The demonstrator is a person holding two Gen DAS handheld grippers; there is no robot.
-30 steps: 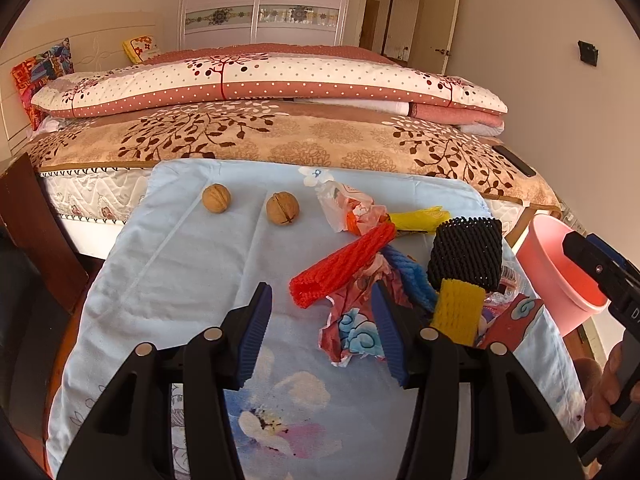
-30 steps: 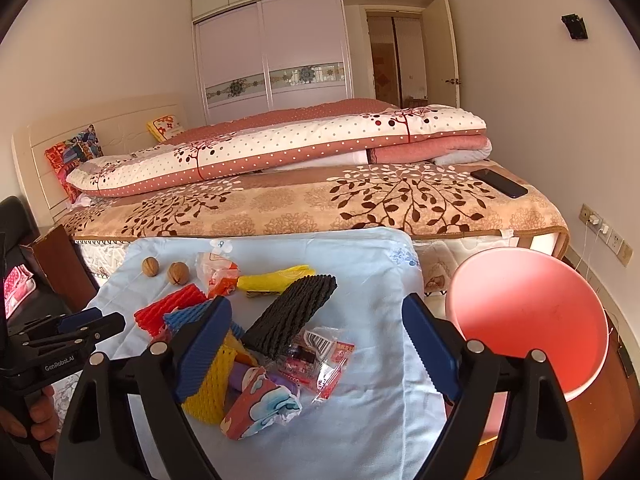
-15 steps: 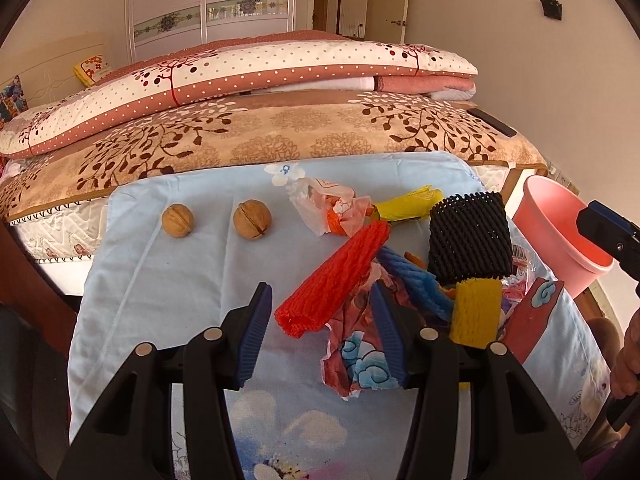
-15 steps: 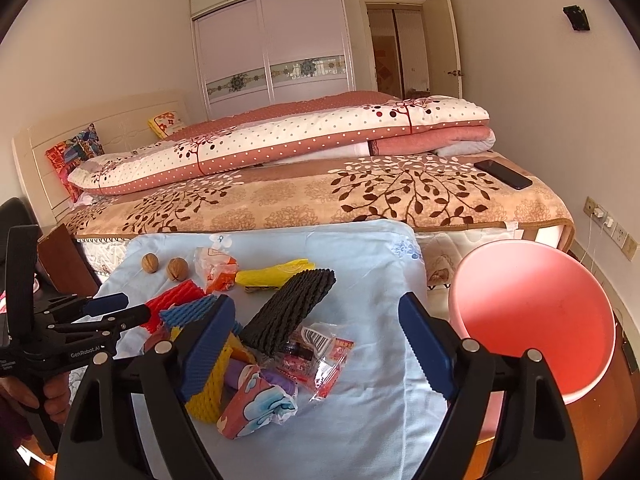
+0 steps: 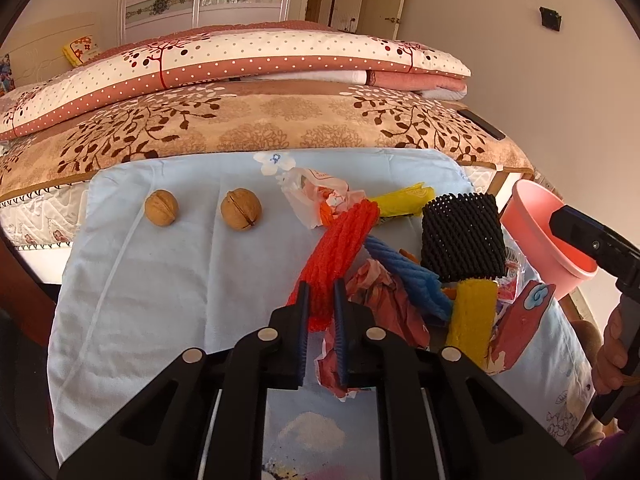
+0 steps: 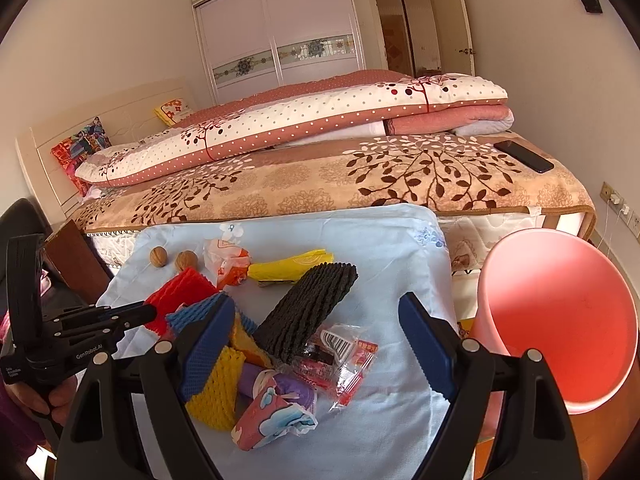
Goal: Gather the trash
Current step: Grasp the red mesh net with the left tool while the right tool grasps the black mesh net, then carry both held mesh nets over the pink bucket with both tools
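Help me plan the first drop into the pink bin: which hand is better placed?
Left. Its tongs are closing around the red foam net; the right tongs are open and hold nothing.

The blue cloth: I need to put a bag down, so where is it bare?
The blue cloth is bare left of the red foam net and below the walnuts. Wrappers and foam nets crowd the side by the pink bin.

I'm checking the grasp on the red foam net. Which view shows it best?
The left wrist view: the red foam net lies full length, its near end between the closing left tool. The right wrist view shows only part of it, behind that tool.
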